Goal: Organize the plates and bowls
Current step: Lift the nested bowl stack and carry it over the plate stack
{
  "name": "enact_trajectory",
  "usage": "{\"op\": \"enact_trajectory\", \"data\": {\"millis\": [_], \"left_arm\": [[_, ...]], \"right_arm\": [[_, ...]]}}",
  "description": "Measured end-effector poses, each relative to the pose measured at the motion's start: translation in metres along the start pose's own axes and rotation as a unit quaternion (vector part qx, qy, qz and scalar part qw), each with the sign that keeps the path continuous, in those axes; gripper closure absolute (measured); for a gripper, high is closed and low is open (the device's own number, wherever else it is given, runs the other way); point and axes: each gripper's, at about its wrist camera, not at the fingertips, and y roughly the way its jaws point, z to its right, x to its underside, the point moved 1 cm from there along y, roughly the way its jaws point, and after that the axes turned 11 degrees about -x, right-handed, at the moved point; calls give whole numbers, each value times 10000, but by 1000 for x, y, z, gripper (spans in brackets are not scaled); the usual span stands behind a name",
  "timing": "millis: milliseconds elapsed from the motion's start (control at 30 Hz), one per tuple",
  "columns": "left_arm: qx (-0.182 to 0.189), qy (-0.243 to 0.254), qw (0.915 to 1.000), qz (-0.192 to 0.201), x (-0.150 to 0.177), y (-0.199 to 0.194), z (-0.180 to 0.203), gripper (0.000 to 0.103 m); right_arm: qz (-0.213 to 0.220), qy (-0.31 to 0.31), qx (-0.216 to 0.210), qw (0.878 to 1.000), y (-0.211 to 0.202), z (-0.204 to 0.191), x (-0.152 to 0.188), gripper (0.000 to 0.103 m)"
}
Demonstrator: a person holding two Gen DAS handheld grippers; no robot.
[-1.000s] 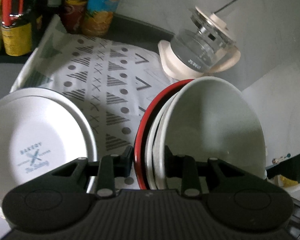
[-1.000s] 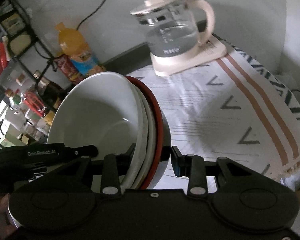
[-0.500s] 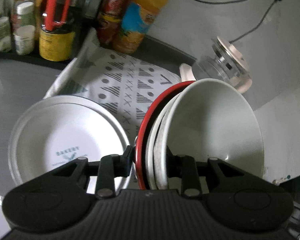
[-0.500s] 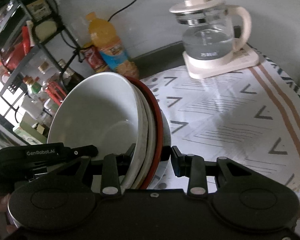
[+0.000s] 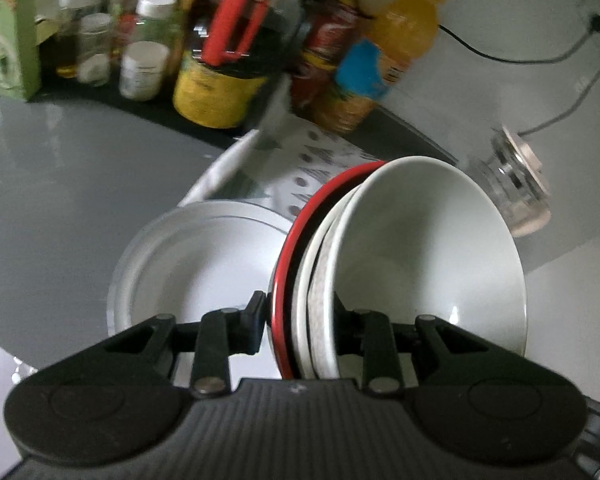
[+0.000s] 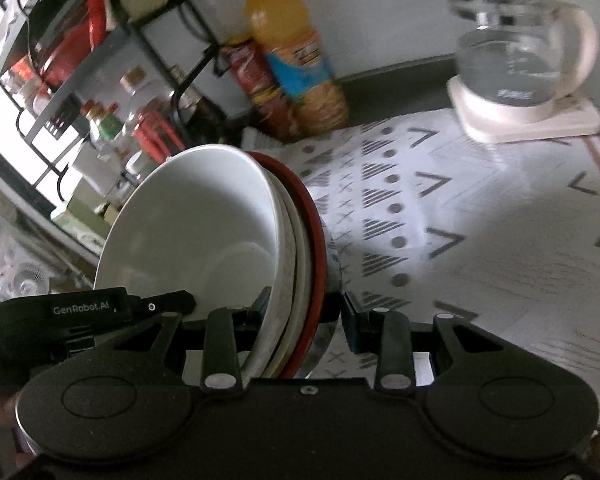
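A nested stack of bowls, white inside [image 5: 424,248] with a red-rimmed outer one [image 5: 300,232], is held on edge between both grippers. My left gripper [image 5: 300,320] is shut on the stack's rims; my right gripper [image 6: 300,312] is shut on the same stack [image 6: 204,220] from the opposite side. The left gripper's black body [image 6: 84,308] shows in the right wrist view. A white plate [image 5: 196,264] lies flat below and left of the stack on the grey counter [image 5: 52,184].
Bottles and jars [image 5: 216,60] and an orange drink bottle [image 6: 292,64] stand at the back by a wire rack [image 6: 60,60]. A glass kettle [image 6: 516,60] sits on the patterned cloth [image 6: 460,216] at the right.
Both grippers have carried the bowl stack leftward, away from the kettle and toward the bottles and grey counter. The plate now sits closer under the stack.
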Motion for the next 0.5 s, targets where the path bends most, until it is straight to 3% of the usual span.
{"op": "enact_trajectory", "data": {"millis": [500], "left_arm": [[-424, -437, 9977, -293, -7, 18, -55, 74]], "right_arm": [[-723, -43, -105, 9973, 55, -23, 7, 69]]}}
